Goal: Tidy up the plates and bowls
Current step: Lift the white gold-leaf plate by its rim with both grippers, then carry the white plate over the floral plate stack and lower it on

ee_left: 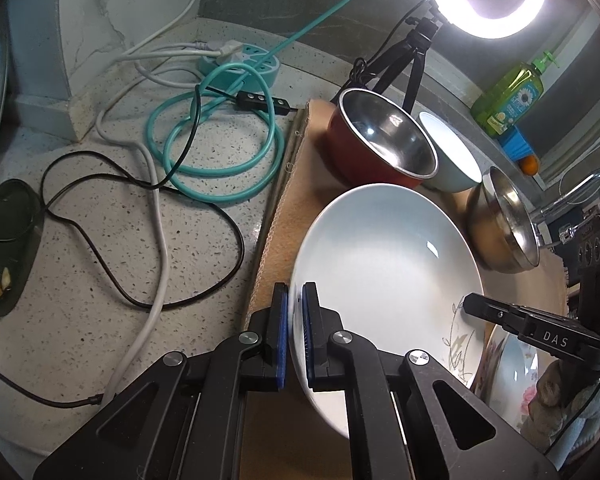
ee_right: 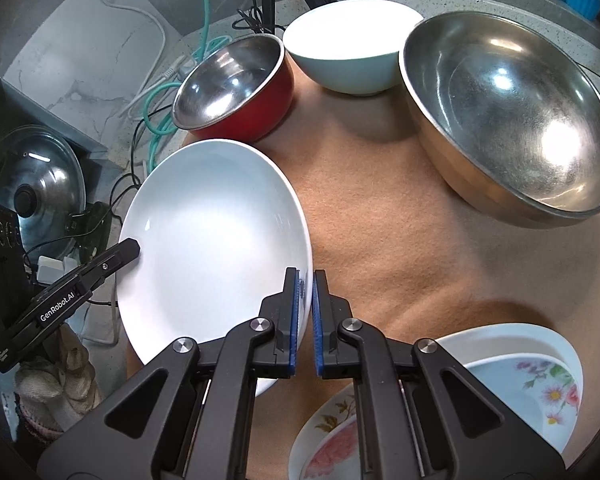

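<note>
Countertop (ee_left: pixel 100 240); "GenRobot.AI" left gripper (ee_right: pixel 134 247); white plate (ee_right: pixel 212 232)

1. The left hand-held gripper (ee_left: pixel 295 334) has its jaws nearly closed, pinching the white plate (ee_left: pixel 384 264) rim at 9 o'clock.
2. The right hand-held gripper (ee_right: pixel 305 322) clamps the opposite rim at 3 o'clock.

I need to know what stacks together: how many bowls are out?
3: a red bowl at the mat's back left, a white bowl behind the middle, a big steel bowl on the right. The flowered dishes nearest may hide more.
</note>
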Action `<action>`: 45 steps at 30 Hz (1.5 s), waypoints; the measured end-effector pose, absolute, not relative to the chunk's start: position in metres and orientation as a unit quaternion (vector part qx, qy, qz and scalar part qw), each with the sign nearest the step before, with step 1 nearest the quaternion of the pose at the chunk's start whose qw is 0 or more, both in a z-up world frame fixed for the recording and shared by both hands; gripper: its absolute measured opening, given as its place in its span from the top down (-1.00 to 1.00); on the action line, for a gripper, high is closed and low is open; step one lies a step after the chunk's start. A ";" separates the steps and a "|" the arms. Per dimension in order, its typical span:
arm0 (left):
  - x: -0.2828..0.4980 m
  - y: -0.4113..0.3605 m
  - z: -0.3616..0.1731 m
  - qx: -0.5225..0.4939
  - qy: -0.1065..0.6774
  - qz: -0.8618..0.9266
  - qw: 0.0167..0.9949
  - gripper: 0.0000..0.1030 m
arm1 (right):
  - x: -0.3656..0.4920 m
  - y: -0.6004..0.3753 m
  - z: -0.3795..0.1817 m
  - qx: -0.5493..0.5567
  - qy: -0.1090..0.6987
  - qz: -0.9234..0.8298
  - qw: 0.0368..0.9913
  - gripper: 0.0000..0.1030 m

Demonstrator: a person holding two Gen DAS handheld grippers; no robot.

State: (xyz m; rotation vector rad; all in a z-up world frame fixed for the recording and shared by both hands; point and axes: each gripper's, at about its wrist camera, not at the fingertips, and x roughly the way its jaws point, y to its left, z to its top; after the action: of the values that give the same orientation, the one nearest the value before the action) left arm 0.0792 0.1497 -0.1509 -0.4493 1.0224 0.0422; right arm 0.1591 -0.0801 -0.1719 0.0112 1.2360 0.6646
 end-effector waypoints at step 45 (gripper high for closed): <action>0.046 -0.008 -0.119 -0.168 0.497 -0.094 0.846 0.90 | 0.111 -0.266 -0.143 0.057 0.568 0.235 0.787 0.88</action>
State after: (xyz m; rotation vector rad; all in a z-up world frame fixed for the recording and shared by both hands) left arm 0.0459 -0.0081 -0.1185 -0.3544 1.0492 -0.1989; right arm 0.1113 -0.2661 -0.1426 0.1223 1.2234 0.5061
